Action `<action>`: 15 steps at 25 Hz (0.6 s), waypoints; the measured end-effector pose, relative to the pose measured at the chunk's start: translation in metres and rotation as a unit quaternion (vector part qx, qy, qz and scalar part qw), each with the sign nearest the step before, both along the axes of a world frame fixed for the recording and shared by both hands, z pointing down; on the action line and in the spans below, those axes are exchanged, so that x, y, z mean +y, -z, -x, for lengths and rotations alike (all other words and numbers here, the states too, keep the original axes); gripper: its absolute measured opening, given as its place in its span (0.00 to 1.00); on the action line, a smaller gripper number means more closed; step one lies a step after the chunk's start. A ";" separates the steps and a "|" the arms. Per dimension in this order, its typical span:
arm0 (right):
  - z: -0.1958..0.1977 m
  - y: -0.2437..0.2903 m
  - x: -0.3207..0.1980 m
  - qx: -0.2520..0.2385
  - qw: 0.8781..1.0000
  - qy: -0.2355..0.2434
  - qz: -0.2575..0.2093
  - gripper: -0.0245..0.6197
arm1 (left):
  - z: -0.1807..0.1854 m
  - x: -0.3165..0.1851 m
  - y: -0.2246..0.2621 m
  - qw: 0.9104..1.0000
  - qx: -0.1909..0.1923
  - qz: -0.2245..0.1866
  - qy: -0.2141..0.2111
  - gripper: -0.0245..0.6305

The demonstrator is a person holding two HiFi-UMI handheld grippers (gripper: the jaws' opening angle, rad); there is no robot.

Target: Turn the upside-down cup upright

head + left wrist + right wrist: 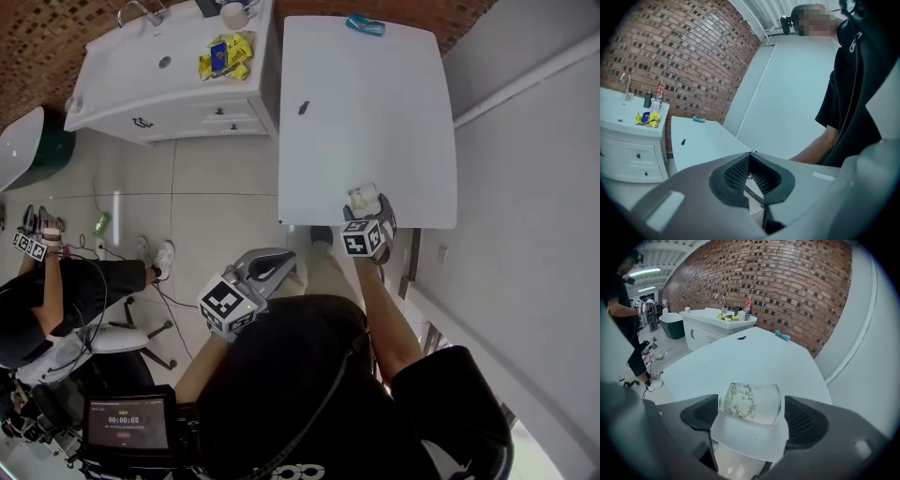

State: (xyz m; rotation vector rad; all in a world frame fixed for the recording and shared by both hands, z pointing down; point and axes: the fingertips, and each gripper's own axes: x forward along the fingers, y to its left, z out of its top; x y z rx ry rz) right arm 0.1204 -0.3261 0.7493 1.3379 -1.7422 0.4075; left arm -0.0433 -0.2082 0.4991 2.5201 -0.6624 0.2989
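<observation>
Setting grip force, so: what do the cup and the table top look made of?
The cup is probably glass: a glossy, see-through wall with a green leaf print. The table top is smooth, white and faintly shiny, perhaps laminate or painted board; I cannot tell which.
</observation>
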 end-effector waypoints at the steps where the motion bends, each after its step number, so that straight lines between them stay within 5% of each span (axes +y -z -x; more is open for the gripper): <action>1: 0.000 0.001 0.000 -0.001 1.000 -0.002 -0.004 0.70 | 0.000 0.000 0.000 1.000 0.000 0.000 0.001 0.06; 2: 0.000 0.003 -0.001 -0.003 1.000 -0.003 -0.007 0.64 | 0.001 0.000 0.000 1.000 0.001 0.000 0.001 0.06; 9: -0.001 0.016 -0.002 -0.050 0.998 -0.027 -0.022 0.64 | -0.001 0.001 0.000 1.000 0.003 -0.001 -0.002 0.06; 13: -0.003 0.026 -0.006 -0.154 0.985 -0.078 -0.030 0.64 | -0.002 -0.001 0.001 1.000 0.005 -0.005 -0.003 0.06; 15: -0.003 0.030 -0.007 -0.237 0.964 -0.116 -0.030 0.64 | -0.002 -0.002 0.002 1.000 0.006 -0.006 -0.002 0.06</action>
